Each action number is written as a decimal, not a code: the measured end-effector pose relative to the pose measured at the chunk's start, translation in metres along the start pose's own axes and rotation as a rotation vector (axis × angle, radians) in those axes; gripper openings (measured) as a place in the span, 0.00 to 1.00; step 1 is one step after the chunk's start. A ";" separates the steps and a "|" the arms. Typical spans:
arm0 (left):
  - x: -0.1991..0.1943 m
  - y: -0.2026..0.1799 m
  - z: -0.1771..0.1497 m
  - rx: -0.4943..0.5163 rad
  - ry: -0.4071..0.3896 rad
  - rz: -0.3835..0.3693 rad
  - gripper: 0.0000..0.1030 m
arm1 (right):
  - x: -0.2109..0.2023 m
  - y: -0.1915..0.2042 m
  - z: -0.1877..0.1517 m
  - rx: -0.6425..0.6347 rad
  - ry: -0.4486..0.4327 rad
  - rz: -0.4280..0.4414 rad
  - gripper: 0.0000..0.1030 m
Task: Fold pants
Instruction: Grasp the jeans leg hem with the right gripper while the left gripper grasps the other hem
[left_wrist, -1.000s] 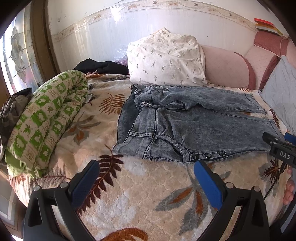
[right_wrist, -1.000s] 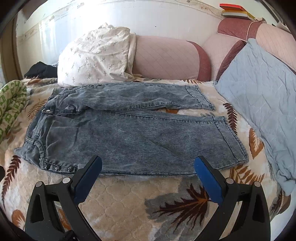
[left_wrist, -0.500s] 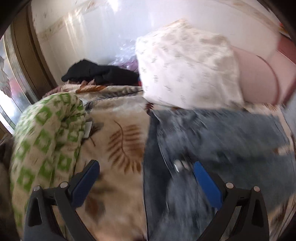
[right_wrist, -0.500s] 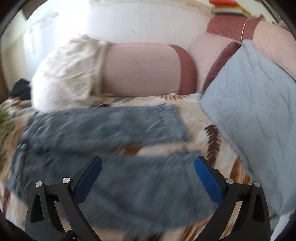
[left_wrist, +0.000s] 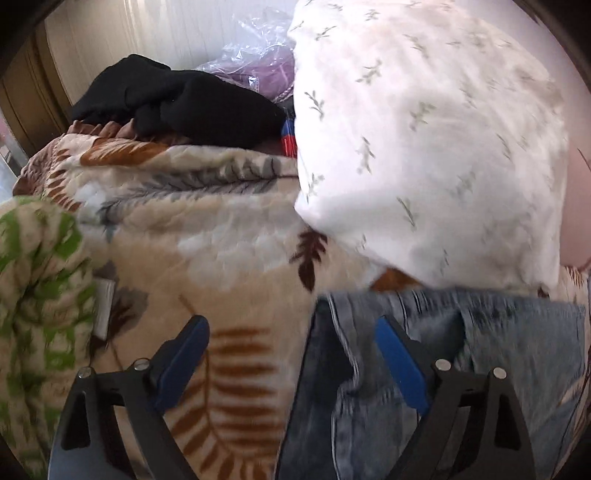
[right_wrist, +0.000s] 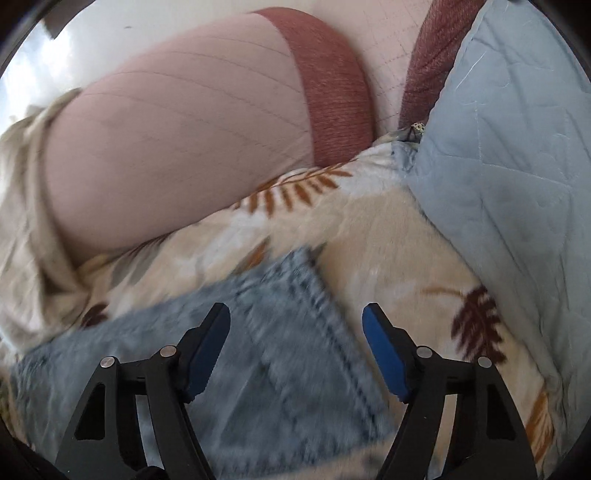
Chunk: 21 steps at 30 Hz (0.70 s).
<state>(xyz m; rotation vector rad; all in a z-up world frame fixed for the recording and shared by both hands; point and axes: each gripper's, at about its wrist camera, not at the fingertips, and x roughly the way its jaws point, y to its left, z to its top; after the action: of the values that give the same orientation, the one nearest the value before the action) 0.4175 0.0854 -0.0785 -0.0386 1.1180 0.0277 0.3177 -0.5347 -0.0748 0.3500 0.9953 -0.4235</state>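
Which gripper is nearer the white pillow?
Left. The left gripper sits at the jeans waistband just below the white pillow; the right gripper is at the leg hem.

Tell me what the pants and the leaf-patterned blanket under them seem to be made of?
Pants: apparently denim, faded grey-blue with a mottled wash and a dark stitched hem. Blanket: probably plush fleece, matte and fuzzy, its cream surface embossed in soft puffy ridges.

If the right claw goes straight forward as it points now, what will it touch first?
Probably the jeans: the open right claw straddles the hem end of a leg. Depth is unclear; beyond lies the blanket.
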 end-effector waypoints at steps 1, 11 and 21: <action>0.004 0.000 0.005 -0.002 0.007 -0.004 0.89 | 0.007 0.000 0.005 0.002 0.003 -0.002 0.71; 0.038 -0.008 0.015 -0.019 0.098 -0.090 0.79 | 0.057 0.015 0.007 0.025 0.043 -0.029 0.65; 0.048 -0.016 0.006 -0.059 0.180 -0.238 0.23 | 0.051 0.037 0.003 -0.053 0.045 -0.015 0.35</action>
<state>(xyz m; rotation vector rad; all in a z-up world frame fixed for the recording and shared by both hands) 0.4444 0.0699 -0.1188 -0.2303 1.2856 -0.1579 0.3625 -0.5139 -0.1139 0.3054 1.0520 -0.4038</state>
